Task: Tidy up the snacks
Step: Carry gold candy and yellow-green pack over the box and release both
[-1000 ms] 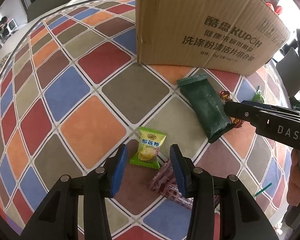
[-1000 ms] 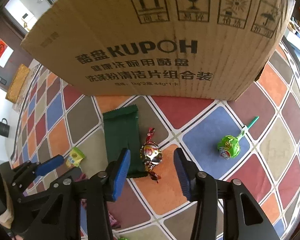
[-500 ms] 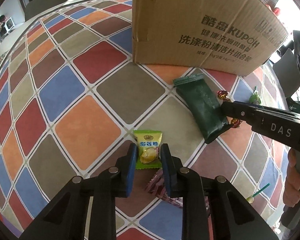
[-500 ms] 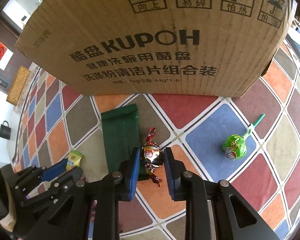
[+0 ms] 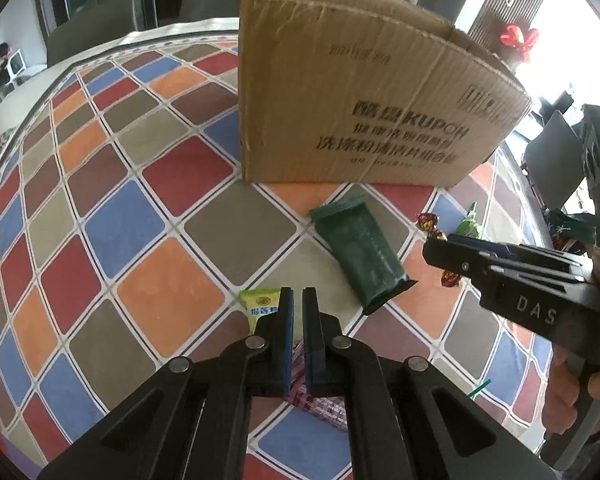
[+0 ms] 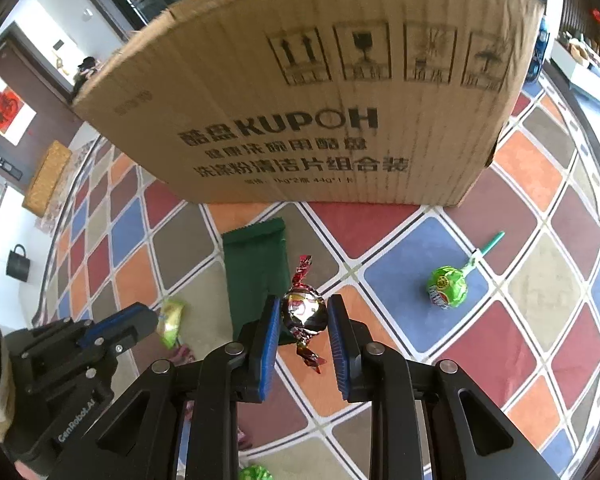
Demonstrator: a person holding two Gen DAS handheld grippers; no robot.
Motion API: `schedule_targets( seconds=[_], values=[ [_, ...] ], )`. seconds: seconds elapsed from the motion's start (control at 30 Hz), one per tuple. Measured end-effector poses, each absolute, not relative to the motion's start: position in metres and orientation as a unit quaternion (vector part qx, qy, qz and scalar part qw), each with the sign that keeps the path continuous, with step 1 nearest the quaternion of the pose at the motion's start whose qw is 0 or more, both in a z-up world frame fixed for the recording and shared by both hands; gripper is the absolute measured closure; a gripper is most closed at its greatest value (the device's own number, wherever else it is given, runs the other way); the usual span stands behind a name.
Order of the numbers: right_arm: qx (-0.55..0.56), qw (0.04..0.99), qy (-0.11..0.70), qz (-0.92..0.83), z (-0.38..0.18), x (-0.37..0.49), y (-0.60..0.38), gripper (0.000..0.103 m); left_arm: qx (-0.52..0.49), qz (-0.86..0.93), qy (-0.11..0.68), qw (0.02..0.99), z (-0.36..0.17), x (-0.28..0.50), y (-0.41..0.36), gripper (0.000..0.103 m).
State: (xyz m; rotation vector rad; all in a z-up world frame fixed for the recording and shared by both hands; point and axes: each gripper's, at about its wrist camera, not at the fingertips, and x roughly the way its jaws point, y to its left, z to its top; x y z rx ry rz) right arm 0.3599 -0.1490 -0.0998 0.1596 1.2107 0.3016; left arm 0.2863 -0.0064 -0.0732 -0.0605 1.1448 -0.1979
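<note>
Now candy (image 6: pixel 303 311) between right fingers (image 6: pixel 269 334)

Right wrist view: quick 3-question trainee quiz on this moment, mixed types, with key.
1. True or false: the right gripper is shut on the foil candy.
2. Which snack lies free on a blue tile? A) lollipop B) green bar C) yellow-green sachet
3. Fill in: the left gripper is shut on the ___.

Key: 1 true; 2 A; 3 yellow-green sachet.

Left black two-finger gripper (image 5: pixel 294 312) clamped tight, angled steeply down; right black gripper (image 6: pixel 303 320) likewise angled down, blue pads (image 6: pixel 269 340) nearly together.
</note>
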Motion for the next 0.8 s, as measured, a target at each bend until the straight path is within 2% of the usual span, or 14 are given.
schedule_targets(
  seconds=[0.1, 0.17, 0.23, 0.27, 0.53, 0.63, 0.8],
  values=[
    [0.071, 0.812, 0.560, 0.145, -0.094, 0.355, -0.148, 0.078, -0.034, -0.094, 0.545, 0.833, -0.072, 0.286, -0.004, 0.092],
    [0.067, 0.814, 0.557, 0.150, -0.091, 0.350, -0.145, 0.078, -0.033, -0.091, 0.548, 0.831, -0.074, 0.286, -0.002, 0.084],
    [0.063, 0.813, 0.558, 0.156, -0.090, 0.347, -0.141, 0.078, -0.025, -0.080, 0.551, 0.830, -0.076, 0.286, -0.001, 0.070],
    [0.061, 0.811, 0.559, 0.160, -0.090, 0.345, -0.138, 0.078, -0.021, -0.077, 0.554, 0.828, -0.079, 0.286, -0.001, 0.068],
    [0.047, 0.805, 0.566, 0.171, -0.099, 0.340, -0.123, 0.078, -0.007, -0.060, 0.587, 0.807, -0.111, 0.296, 0.000, 0.068],
    [0.044, 0.802, 0.570, 0.172, -0.102, 0.340, -0.118, 0.078, -0.006, -0.061, 0.590, 0.805, -0.116, 0.299, 0.000, 0.079],
    [0.042, 0.800, 0.572, 0.175, -0.104, 0.340, -0.115, 0.078, -0.016, -0.066, 0.583, 0.810, -0.113, 0.299, 0.004, 0.080]
  ],
)
